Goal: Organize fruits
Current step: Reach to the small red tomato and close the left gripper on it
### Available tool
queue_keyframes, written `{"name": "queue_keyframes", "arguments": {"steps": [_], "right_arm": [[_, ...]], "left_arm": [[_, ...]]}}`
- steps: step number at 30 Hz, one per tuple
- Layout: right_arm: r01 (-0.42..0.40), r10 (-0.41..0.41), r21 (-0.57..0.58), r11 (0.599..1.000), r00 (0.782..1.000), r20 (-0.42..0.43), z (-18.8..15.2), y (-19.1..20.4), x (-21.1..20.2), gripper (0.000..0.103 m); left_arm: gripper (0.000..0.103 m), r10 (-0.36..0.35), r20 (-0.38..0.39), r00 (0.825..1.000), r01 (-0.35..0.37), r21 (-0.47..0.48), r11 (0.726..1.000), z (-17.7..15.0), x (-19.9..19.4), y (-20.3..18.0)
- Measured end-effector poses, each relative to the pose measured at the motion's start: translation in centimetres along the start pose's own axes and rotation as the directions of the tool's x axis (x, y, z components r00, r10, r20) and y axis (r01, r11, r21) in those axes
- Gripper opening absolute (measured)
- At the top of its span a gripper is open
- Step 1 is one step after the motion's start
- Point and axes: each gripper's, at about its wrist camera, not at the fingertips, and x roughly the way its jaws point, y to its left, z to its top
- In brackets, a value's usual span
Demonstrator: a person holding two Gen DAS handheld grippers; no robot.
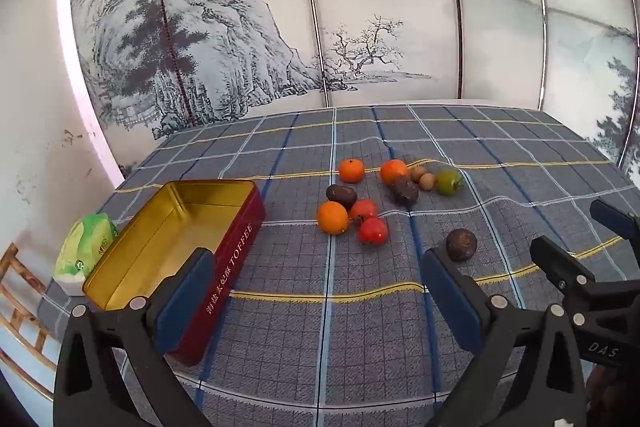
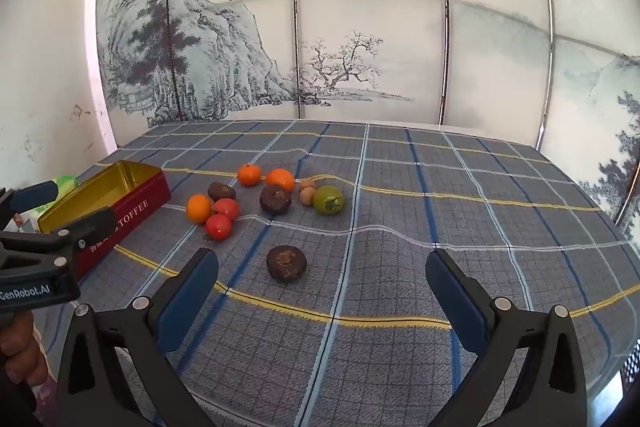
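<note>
A cluster of small fruits lies mid-table: oranges (image 1: 333, 217), red tomatoes (image 1: 372, 230), dark brown fruits (image 1: 405, 190), a green tomato (image 1: 449, 181) and two small tan ones (image 1: 427, 181). One dark brown fruit (image 1: 461, 244) (image 2: 286, 263) lies apart, nearer me. An open red toffee tin (image 1: 236, 251) (image 2: 136, 205) with a gold inside stands empty at the left. My left gripper (image 1: 316, 297) is open and empty, its left finger by the tin's near end. My right gripper (image 2: 322, 291) is open and empty, just short of the lone brown fruit.
A blue-grey checked cloth (image 1: 360, 327) covers the table, with ripples near the fruits. A green and white packet (image 1: 86, 251) lies left of the tin. A painted folding screen (image 1: 280, 27) stands behind the table. A wooden chair back (image 1: 20, 291) shows at the far left.
</note>
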Motion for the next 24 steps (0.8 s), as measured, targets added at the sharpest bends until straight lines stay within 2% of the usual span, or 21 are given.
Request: {"name": "queue_keyframes", "arguments": {"steps": [5, 18, 21, 24], "right_arm": [[0.012, -0.012, -0.011, 1.000, 1.000, 0.002, -0.3, -0.1, 0.2, 0.103], [0.000, 0.000, -0.004, 1.000, 0.998, -0.056, -0.9, -0.5, 2.9, 0.103], [0.001, -0.001, -0.001, 1.000, 0.998, -0.064, -0.9, -0.8, 3.5, 0.103], [0.006, -0.006, -0.003, 1.000, 0.998, -0.067, -0.8, -1.3, 4.3, 0.103]], "left_arm": [[0.102, -0.017, -0.013, 1.000, 0.017, 0.007, 1.000, -0.2, 0.6, -0.2], [0.102, -0.070, -0.083, 0.994, 0.071, 0.003, 0.998, -0.7, 3.0, -0.7], [0.102, -0.065, -0.084, 0.994, 0.067, 0.021, 0.998, -0.9, 3.7, -1.1], [0.102, -0.092, -0.095, 0.991, 0.097, 0.049, 0.994, -1.1, 4.5, -1.4]]}}
